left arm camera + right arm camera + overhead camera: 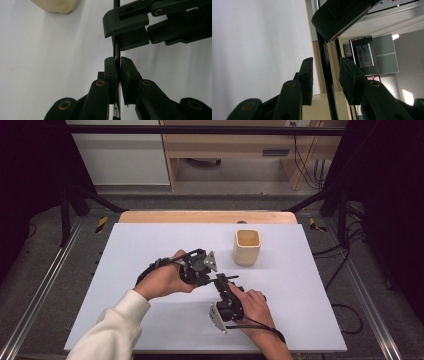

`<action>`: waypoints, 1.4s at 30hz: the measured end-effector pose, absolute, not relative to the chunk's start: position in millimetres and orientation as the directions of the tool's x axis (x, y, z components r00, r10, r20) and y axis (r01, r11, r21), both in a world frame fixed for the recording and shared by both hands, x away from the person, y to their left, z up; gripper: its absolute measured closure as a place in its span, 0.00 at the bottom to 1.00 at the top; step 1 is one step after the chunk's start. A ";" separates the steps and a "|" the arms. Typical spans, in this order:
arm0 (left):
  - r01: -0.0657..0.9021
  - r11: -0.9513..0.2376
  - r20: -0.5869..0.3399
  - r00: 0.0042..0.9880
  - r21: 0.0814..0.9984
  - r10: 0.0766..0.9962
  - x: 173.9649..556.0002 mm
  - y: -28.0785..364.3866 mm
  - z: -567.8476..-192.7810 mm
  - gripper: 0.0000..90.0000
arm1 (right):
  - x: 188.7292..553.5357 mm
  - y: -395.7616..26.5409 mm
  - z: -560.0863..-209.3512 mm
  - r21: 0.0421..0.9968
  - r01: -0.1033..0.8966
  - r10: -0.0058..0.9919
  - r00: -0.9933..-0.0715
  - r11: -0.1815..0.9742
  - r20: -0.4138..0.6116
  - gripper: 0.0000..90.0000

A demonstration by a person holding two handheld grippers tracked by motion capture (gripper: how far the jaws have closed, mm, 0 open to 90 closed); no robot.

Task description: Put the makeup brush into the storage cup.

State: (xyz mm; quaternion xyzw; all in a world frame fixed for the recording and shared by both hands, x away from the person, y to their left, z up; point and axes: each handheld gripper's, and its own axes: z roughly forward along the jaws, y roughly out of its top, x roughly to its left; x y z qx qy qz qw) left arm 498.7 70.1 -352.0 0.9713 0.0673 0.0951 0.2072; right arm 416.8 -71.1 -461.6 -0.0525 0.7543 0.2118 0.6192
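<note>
My left gripper [217, 279] reaches in from the left over the white board and is shut on a thin black rod [229, 277]. In the left gripper view the two pads [111, 71] press on the rod [116, 50], which runs straight up past them. My right gripper [224, 286] comes up from the lower right with its tips at the same rod. Its jaws [130, 25] sit around the rod farther along. In the right gripper view the rod [324, 65] stands between the pads [349, 77] with a slim gap on each side.
A beige square cup [247, 247] stands upright on the white board [150, 320], behind and right of the grippers; its base shows in the left gripper view [56, 6]. A wooden table edge [200, 216] runs behind the board. Black frame bars flank the table.
</note>
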 end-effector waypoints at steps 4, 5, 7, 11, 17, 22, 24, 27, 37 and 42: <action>0.089 -0.905 0.154 0.974 0.417 0.166 497.9 69.8 -352.6 0.93 | 417.7 -69.9 -459.9 0.229 -0.354 0.150 -0.237 0.907 -0.960 0.81; 0.088 -0.905 0.155 0.974 0.416 0.166 497.8 69.8 -352.7 0.93 | 417.7 -69.8 -458.9 0.225 -0.360 0.143 -0.241 0.906 -0.960 0.84; 0.090 -0.905 0.151 0.974 0.415 0.166 497.9 69.8 -353.0 0.93 | 418.0 -69.9 -457.6 0.209 -0.371 0.123 -0.243 0.905 -0.962 0.88; 0.095 -0.900 0.144 0.975 0.426 0.170 498.3 70.9 -353.0 0.93 | 417.9 -69.6 -459.0 0.218 -0.368 0.118 -0.275 0.904 -0.954 0.93; 0.139 -0.839 0.156 0.954 0.526 0.256 499.3 79.1 -349.2 0.70 | 420.9 -76.0 -458.7 0.246 -0.349 0.137 -0.308 0.904 -0.941 0.93; 0.175 -0.751 0.173 0.917 0.637 0.360 504.3 97.6 -340.5 0.49 | 422.7 -85.3 -461.4 0.290 -0.316 0.186 -0.321 0.903 -0.929 0.93; 0.179 -0.704 0.174 0.901 0.687 0.398 504.3 105.5 -337.7 0.46 | 423.1 -87.5 -461.1 0.295 -0.309 0.189 -0.330 0.904 -0.925 0.93; 0.195 -0.633 0.179 0.861 0.750 0.477 503.4 120.1 -335.3 0.31 | 425.6 -96.3 -460.2 0.295 -0.303 0.196 -0.318 0.906 -0.928 0.93; 0.186 -0.526 0.184 0.799 0.830 0.573 495.9 151.2 -347.9 0.11 | 427.2 -111.9 -456.0 0.369 -0.271 0.267 -0.349 0.889 -0.898 0.93; 0.172 -0.462 0.172 0.771 0.870 0.613 489.3 164.1 -356.5 0.07 | 427.6 -116.8 -455.9 0.421 -0.250 0.315 -0.372 0.872 -0.873 0.93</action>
